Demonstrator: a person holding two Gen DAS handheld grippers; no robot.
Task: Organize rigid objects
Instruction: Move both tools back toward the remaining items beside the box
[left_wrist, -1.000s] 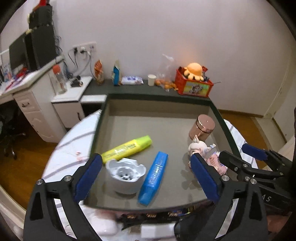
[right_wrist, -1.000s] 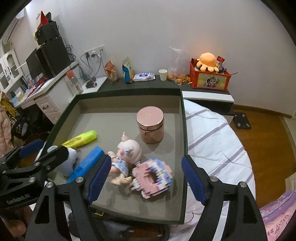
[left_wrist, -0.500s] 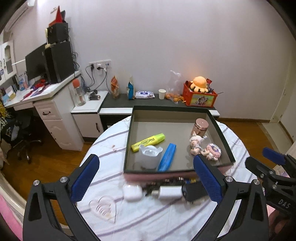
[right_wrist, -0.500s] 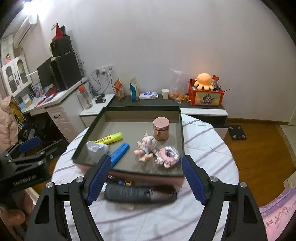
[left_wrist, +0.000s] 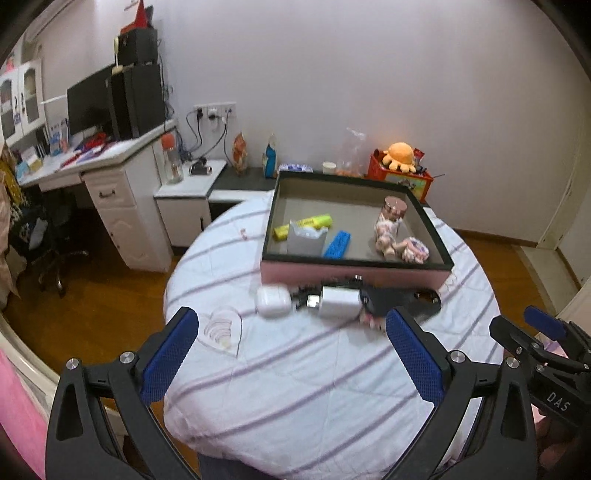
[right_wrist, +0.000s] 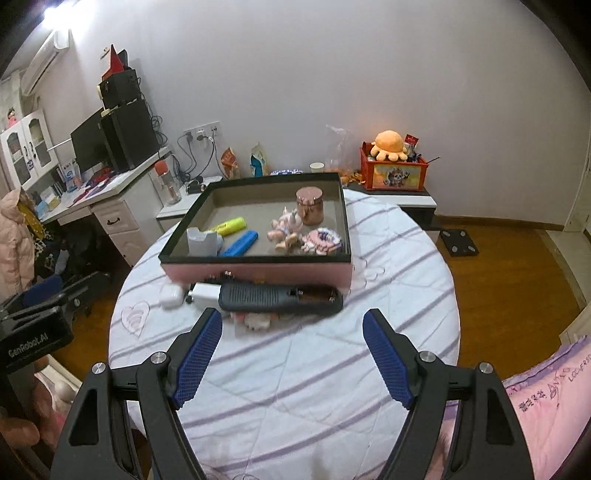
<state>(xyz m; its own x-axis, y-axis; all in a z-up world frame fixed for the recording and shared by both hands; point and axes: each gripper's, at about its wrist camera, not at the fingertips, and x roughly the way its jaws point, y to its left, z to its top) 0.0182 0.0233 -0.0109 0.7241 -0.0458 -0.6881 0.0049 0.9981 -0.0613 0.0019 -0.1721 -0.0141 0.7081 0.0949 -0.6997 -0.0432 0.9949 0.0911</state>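
Observation:
A pink box with a dark rim (left_wrist: 354, 271) (right_wrist: 258, 267) sits on the round table. In it lie a yellow highlighter (left_wrist: 303, 225), a white cup (left_wrist: 306, 240), a blue marker (left_wrist: 337, 244), a rose jar (right_wrist: 309, 205), a doll (right_wrist: 284, 230) and a pink block ring (right_wrist: 325, 240). Before the box lie a white earbud case (left_wrist: 273, 301), a white charger (left_wrist: 338, 301) and a black remote (right_wrist: 280, 299). My left gripper (left_wrist: 290, 332) is open and empty above the near tabletop. My right gripper (right_wrist: 292, 321) hovers beside it, jaws opening, nothing between them.
The striped white tablecloth (right_wrist: 295, 387) covers the round table. A white desk with a monitor (left_wrist: 110, 162) stands at the left. A low shelf with a red toy box (right_wrist: 393, 173) runs along the back wall. Wooden floor surrounds the table.
Both grippers have pulled back and up from over the box. The whole table and the items in front of the box have come into view.

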